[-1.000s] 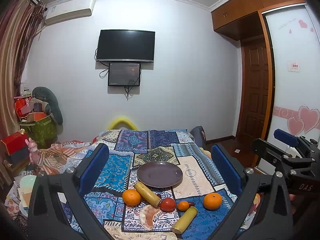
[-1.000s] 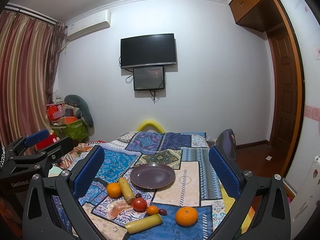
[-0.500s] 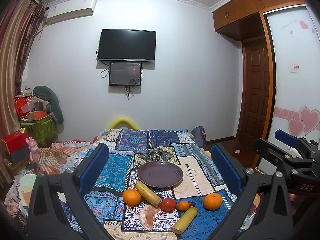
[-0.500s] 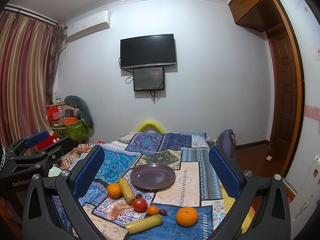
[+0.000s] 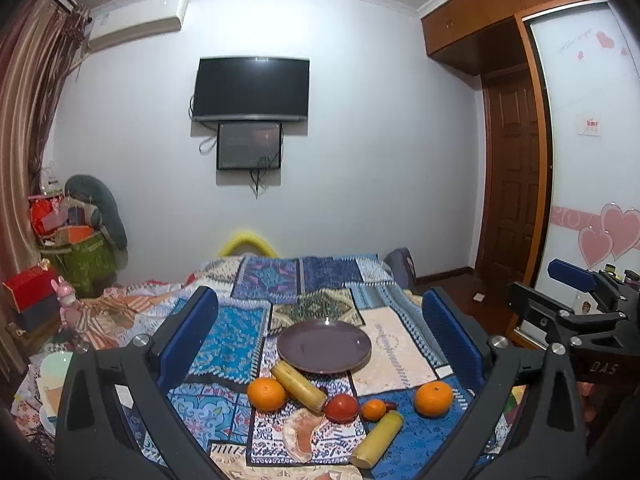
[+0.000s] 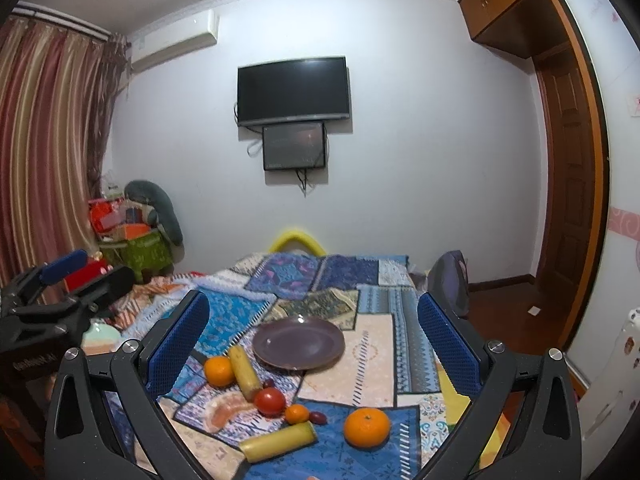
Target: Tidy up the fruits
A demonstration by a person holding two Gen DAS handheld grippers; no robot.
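An empty purple plate [image 5: 324,345] [image 6: 298,343] lies on the patchwork cloth. In front of it lie two oranges [image 5: 267,394] [image 5: 433,399] [image 6: 367,427], two yellow banana pieces [image 5: 299,385] [image 5: 377,438], a red tomato [image 5: 341,407] [image 6: 270,401], a small orange [image 5: 374,409], a dark grape [image 6: 317,417] and a pink peeled segment [image 5: 301,434]. My left gripper [image 5: 320,340] is open and empty, held above the fruit. My right gripper [image 6: 312,340] is open and empty too. Each gripper shows at the edge of the other's view.
The cloth [image 5: 396,344] covers a bed or table that ends at the wall. Boxes and a green bin [image 5: 86,260] stand at the left, a wooden door [image 5: 516,184] at the right. A TV [image 5: 251,88] hangs on the far wall.
Both views have shifted only slightly; the fruit, plate and open jaws stand as before.
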